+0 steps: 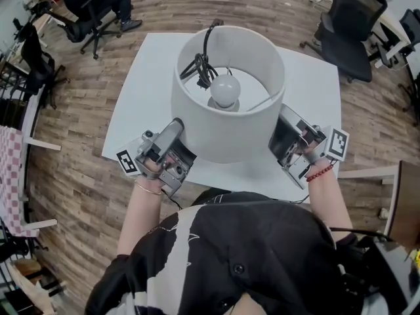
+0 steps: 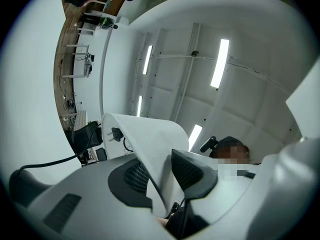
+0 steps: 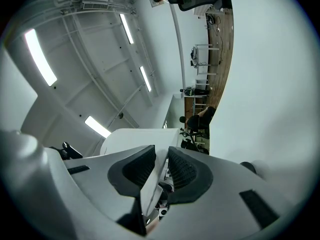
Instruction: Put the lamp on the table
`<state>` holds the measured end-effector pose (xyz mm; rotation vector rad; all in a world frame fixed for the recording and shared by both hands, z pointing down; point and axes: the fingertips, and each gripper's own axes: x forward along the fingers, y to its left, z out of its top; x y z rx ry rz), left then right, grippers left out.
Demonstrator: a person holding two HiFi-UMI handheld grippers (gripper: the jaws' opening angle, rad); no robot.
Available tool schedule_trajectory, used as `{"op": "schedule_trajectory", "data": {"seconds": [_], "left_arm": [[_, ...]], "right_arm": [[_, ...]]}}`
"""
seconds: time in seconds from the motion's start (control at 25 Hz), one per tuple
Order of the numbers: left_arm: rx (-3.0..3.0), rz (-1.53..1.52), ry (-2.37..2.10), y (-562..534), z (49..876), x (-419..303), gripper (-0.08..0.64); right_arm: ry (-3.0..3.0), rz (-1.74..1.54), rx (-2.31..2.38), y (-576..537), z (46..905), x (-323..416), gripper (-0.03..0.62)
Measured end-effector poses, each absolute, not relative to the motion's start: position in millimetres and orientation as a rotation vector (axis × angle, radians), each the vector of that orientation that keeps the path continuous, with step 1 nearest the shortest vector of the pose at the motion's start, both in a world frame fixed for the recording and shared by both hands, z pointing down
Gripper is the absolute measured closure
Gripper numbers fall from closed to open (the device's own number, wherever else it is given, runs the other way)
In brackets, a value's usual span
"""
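The lamp has a white drum shade with a round bulb and a black cord looped inside it. It is held above the white table. My left gripper is shut on the shade's lower left rim, and my right gripper is shut on its lower right rim. In the left gripper view the curved shade wall runs between the pads, with the cord's plug hanging beyond. In the right gripper view the thin shade edge sits pinched between both pads.
Black office chairs stand at the back right of the table. A seated person is at the back left. A checkered cloth lies at the left edge. The floor around the table is wood.
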<state>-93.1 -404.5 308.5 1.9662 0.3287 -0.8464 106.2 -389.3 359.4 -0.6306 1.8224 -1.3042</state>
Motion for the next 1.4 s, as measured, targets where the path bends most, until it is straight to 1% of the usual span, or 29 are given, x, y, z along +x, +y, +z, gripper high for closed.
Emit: {"op": "schedule_trajectory", "data": {"seconds": [0.24, 1.4], "left_arm": [[1.96, -0.84, 0.328, -404.9, 320.9, -108.4, 0.433], [1.933, -0.827, 0.309, -408.3, 328.4, -109.4, 0.433]], "right_arm": [[1.825, -1.312, -0.632, -392.2, 369.6, 91.4, 0.509], [1.805, -1.321, -0.644, -394.3, 375.9, 90.0, 0.509]]}}
